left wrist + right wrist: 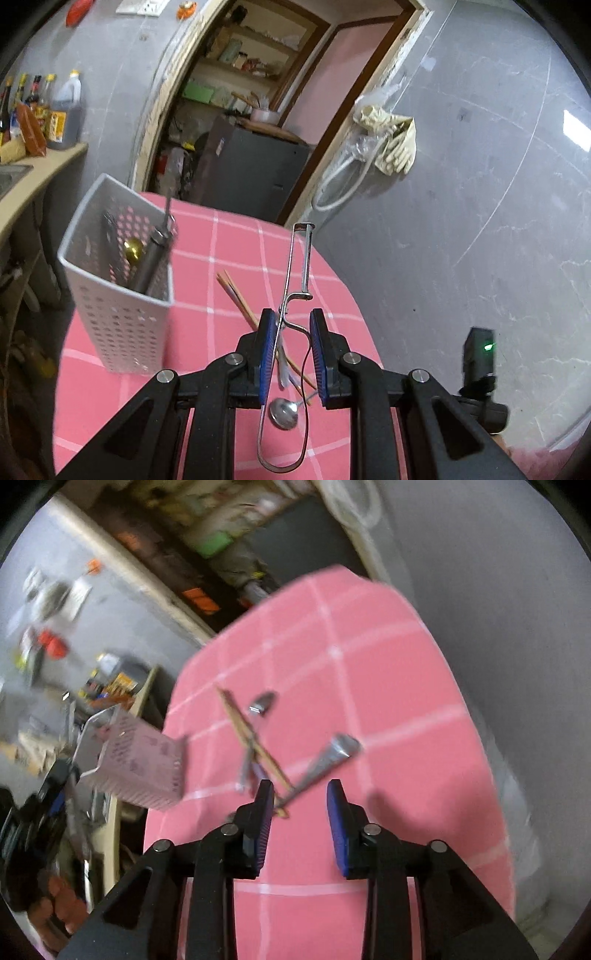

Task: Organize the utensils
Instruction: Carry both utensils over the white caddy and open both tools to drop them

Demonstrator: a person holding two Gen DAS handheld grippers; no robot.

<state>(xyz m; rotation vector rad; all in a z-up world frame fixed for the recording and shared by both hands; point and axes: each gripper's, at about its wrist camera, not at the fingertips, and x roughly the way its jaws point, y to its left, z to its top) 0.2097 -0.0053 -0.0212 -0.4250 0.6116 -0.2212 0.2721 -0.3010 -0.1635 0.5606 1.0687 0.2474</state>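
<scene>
My left gripper [293, 321] is shut on a steel wire-handled peeler [304, 258], whose blade end sticks up above the pads. It hangs over a pink checked tablecloth [229, 229]. Left of it stands a white perforated basket [122, 317] holding a gold spoon and a dark-handled tool. Wooden chopsticks [236, 291] and a metal spoon [282, 411] lie on the cloth below. In the blurred right wrist view, my right gripper [301, 794] is open and empty, just above the chopsticks [243, 734] and a metal spoon [341, 747]. The basket [140, 760] is at the left.
A small metal piece [262, 703] lies past the chopsticks. A counter with bottles [44, 122] runs along the left. A doorway with a dark cabinet [255, 166] is behind the table. A black device with a green light [480, 350] sits at the right.
</scene>
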